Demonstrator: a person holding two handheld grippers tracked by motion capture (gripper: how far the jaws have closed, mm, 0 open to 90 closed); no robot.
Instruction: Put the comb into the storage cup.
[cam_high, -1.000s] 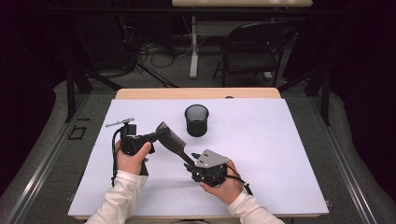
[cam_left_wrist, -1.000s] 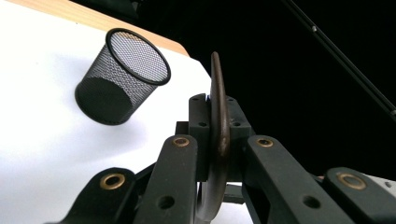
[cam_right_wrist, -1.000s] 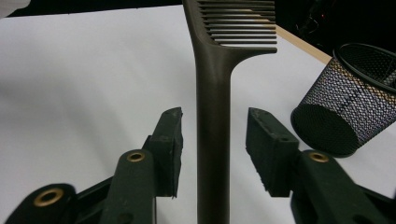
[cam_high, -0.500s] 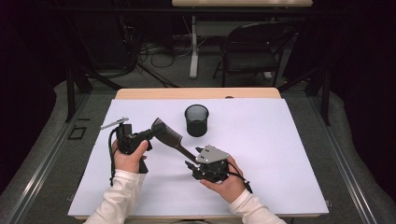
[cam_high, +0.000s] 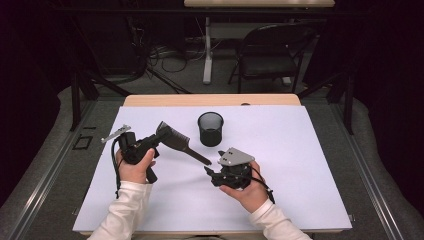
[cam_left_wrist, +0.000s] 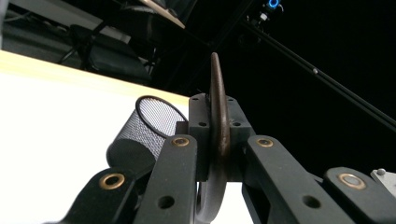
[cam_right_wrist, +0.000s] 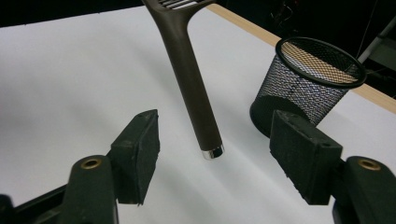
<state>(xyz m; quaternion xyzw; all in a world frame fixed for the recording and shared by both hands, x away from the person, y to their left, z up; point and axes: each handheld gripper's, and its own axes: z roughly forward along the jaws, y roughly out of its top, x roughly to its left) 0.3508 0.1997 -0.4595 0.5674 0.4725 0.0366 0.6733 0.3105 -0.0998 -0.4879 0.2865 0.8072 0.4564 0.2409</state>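
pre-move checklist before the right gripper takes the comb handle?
1. Left gripper shut on the comb: ok.
2. Right gripper open, jaws spread wider than the handle: ok.
3. Handle tip lined up between the right jaws: ok, slightly ahead of them.
4. Comb lifted off the table: ok.
5. Mesh cup upright, clear of the handle: ok.
6. Cup empty: cannot tell.
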